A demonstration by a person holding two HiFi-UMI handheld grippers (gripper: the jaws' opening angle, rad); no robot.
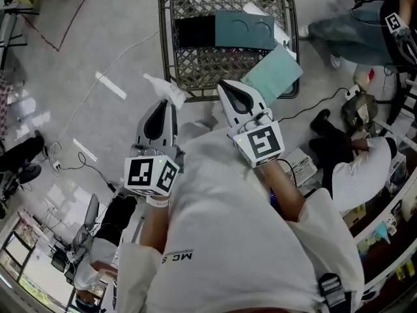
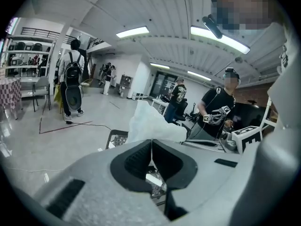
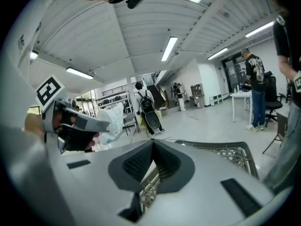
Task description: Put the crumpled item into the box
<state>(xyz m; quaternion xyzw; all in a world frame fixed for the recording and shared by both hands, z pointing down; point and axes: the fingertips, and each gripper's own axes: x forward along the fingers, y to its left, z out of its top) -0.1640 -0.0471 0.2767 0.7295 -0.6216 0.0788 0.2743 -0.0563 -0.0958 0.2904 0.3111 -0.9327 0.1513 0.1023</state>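
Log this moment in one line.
left hand-held gripper: shut on crumpled item | right hand-held gripper: shut, empty | wire basket: item not yet inside

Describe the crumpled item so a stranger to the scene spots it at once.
Find the wire basket on the floor. At its near-left corner, the left gripper pinches the crumpled item: white and wrinkled, unlike the flat teal pieces inside.

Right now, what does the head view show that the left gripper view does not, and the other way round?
Only the head view: the teal box and black slab inside the basket. Only the left gripper view: a standing person with a backpack, and ceiling lights. Both: the left gripper shut on the white crumpled item, and part of the basket.
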